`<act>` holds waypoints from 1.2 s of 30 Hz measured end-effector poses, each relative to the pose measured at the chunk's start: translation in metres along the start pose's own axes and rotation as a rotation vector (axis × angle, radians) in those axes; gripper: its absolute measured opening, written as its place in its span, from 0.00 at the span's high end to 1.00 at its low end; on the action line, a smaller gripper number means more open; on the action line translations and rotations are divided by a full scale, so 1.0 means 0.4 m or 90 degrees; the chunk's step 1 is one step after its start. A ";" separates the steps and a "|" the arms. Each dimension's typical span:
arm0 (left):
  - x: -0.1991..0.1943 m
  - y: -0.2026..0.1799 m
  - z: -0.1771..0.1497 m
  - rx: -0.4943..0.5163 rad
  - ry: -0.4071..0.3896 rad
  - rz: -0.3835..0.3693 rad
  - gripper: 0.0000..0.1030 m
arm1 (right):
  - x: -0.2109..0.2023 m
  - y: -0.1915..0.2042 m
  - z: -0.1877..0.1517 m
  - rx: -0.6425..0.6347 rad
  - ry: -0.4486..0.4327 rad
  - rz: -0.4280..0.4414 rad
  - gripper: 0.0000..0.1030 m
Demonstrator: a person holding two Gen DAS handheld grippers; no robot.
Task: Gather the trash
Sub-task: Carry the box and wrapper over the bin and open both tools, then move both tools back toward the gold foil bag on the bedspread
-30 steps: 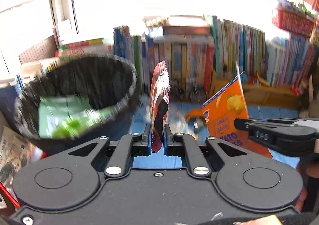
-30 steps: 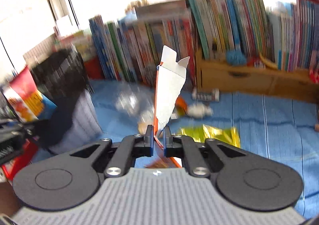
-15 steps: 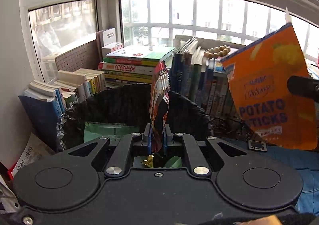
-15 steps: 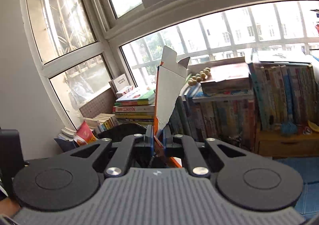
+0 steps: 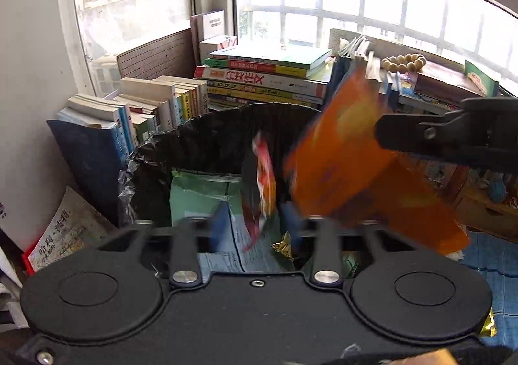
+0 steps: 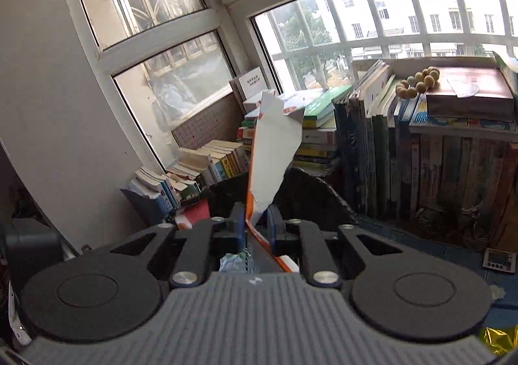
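Over the black bin, left tool and right tool just spread apart, wrapper and orange box loose, books behind

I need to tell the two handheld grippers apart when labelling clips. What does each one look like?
Both are matte black with two round discs, silver pivot bolts and angled linkage arms. The left gripper has a smooth black body. The right gripper has a ribbed grey body, and its tongs carry blue pads. The left pads are too blurred to tell. No cables, sleeves or hands show.
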State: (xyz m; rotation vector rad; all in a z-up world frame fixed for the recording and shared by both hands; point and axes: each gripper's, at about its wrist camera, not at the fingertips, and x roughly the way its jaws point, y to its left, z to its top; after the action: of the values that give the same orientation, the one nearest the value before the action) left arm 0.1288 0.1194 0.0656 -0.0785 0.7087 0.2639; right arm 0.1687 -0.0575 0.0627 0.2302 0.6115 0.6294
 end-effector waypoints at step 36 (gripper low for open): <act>-0.207 -0.197 -0.112 0.075 -0.101 -0.209 0.15 | -0.311 -0.224 -0.159 -0.029 -0.080 -0.184 0.18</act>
State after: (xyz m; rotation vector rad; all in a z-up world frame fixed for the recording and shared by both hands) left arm 0.0612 0.0187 0.0844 -0.0594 0.5417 -0.0864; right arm 0.0941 -0.2030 0.0355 0.1346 0.4969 0.3466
